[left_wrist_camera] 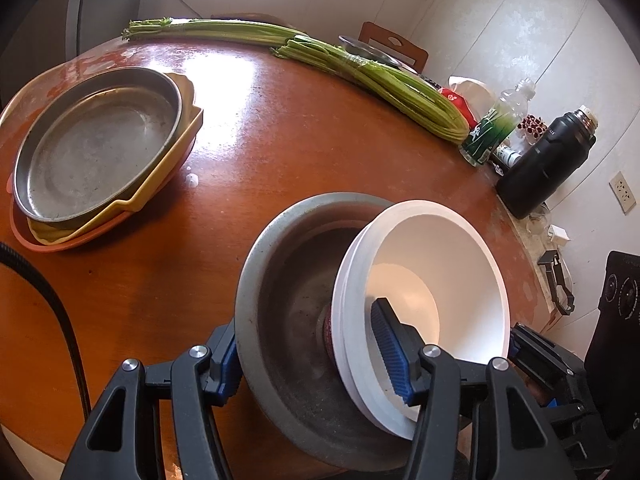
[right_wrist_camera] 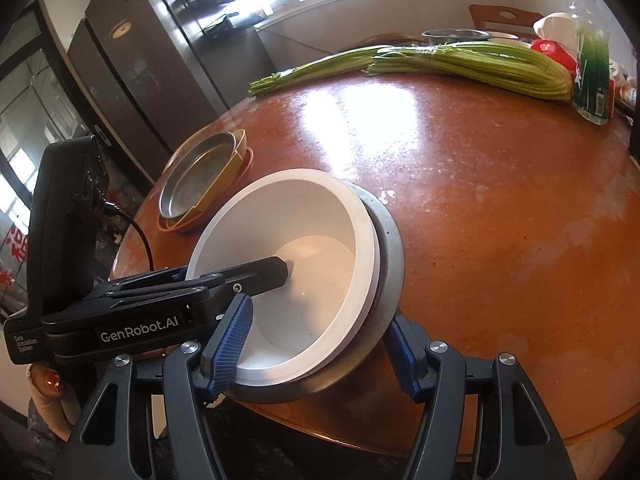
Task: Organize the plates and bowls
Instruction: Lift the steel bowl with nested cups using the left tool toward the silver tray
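A stack of white bowls (left_wrist_camera: 436, 276) sits tilted inside a grey metal bowl (left_wrist_camera: 296, 280) near the front edge of the round brown table (left_wrist_camera: 280, 128). My left gripper (left_wrist_camera: 312, 364) straddles the near walls of both bowls, one finger (left_wrist_camera: 390, 344) inside the white bowl, the other outside the metal bowl. My right gripper (right_wrist_camera: 320, 340) straddles the same stack (right_wrist_camera: 304, 248) from the other side, one finger (right_wrist_camera: 230, 340) inside the white bowl. A metal pan (left_wrist_camera: 96, 144) lies on a stack of yellow and orange plates (left_wrist_camera: 168, 176) at the left.
Celery bunches (left_wrist_camera: 372, 76) lie across the far side of the table. A green-labelled bottle (left_wrist_camera: 496, 124), a black flask (left_wrist_camera: 544, 160) and small items stand at the right edge. A metal bowl (left_wrist_camera: 368, 50) rests on a chair behind. A fridge (right_wrist_camera: 132, 72) stands beyond the table.
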Tool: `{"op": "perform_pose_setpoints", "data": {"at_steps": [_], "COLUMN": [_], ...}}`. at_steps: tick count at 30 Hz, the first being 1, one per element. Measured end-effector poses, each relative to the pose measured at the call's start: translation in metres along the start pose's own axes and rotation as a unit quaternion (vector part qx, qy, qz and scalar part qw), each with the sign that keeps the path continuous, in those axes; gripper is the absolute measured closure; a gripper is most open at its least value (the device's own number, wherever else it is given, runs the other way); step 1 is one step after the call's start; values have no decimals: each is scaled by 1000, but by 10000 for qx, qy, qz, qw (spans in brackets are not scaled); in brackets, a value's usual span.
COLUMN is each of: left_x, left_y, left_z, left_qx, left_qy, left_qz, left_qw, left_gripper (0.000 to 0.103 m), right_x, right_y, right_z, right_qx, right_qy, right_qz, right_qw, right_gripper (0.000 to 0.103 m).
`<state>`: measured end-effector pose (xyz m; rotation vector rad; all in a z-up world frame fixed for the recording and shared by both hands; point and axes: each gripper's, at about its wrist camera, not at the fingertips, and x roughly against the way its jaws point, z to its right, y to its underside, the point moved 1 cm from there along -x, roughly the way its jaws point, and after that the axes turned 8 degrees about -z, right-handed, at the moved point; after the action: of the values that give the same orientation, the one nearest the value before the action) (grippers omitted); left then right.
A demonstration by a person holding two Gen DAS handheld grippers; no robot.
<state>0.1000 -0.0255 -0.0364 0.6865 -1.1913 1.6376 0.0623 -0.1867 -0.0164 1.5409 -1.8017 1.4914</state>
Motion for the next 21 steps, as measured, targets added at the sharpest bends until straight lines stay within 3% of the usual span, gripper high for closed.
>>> {"op": "perform_pose_setpoints", "data": {"at_steps": [21], "left_x": [8], "left_y": [-4], "left_z": [-11], "left_qx": [151], "left_qy": [82], "left_qz": [83], "left_qw": [9998], "left_gripper": [47], "right_x": [-9], "right_y": [-12], "right_z": [-19], "right_qx": [187], "right_qy": [54], "right_qz": [-65], "right_qw": [9998], "right_gripper": [37]}}
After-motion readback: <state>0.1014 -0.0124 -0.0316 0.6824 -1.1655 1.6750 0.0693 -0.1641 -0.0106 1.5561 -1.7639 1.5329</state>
